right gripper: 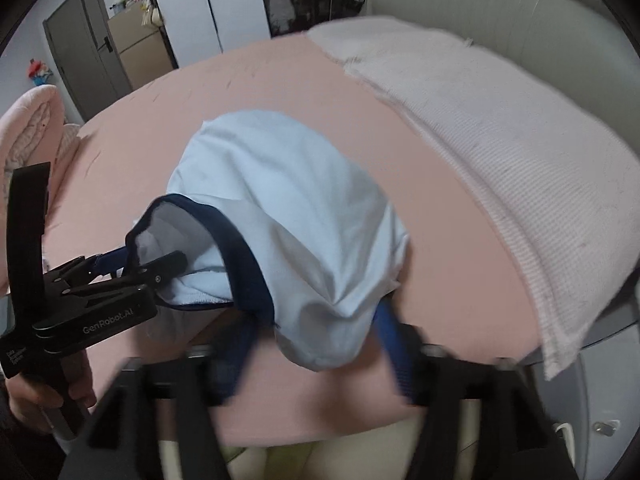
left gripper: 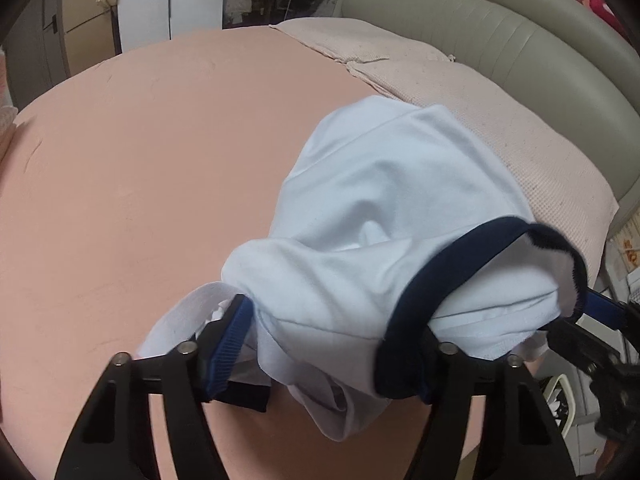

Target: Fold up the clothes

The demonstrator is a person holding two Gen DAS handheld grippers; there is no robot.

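Black tongs, ribbed blue pads

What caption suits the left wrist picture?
Light blue shirt with navy collar draped over the left hand-held gripper above a pink bed.

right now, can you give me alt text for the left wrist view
A light blue shirt with navy trim drapes over the left gripper, bunched between its blue-padded fingers above a peach bed sheet. The right gripper reaches in at the right edge, near the navy collar; a beige headboard curves behind.
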